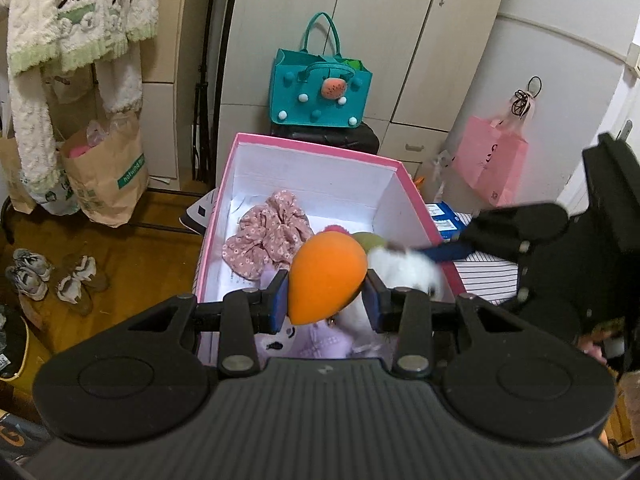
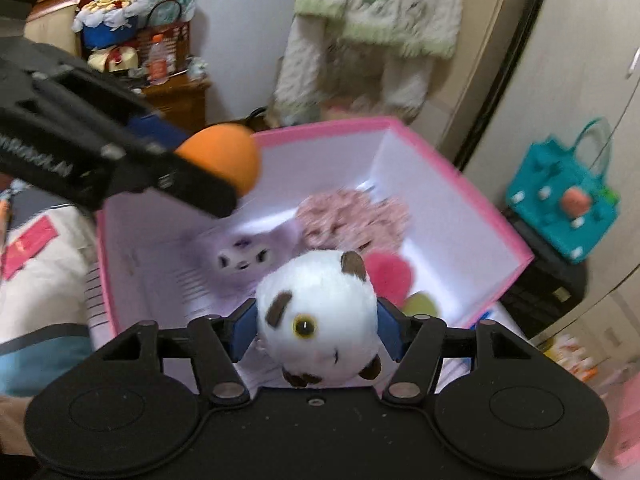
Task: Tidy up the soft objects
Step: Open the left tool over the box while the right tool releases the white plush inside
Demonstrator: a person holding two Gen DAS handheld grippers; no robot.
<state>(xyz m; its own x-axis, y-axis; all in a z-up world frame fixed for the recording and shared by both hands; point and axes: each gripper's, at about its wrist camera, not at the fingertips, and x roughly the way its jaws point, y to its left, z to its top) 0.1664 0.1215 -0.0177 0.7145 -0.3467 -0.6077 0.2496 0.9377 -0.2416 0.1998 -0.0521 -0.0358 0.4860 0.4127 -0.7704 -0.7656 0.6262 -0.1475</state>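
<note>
An open pink box (image 1: 320,150) with a white inside holds a floral pink cloth (image 1: 268,236), a lilac plush (image 1: 316,342), a pink pom (image 2: 390,276) and a green one (image 2: 420,306). My left gripper (image 1: 326,300) is shut on an orange egg-shaped soft toy (image 1: 326,276) over the box's near end. My right gripper (image 2: 316,328) hangs over the box with both blue pads against a white plush with brown patches (image 2: 316,304). In the right wrist view the orange toy (image 2: 224,156) shows at the upper left, above the box rim (image 2: 460,196).
A teal felt bag (image 1: 320,92) sits on a dark case behind the box, before a wardrobe. A pink paper bag (image 1: 490,164) hangs at the right. On the left are a brown paper bag (image 1: 106,176), shoes (image 1: 52,276) on the wooden floor and hanging fleece clothes (image 1: 76,20).
</note>
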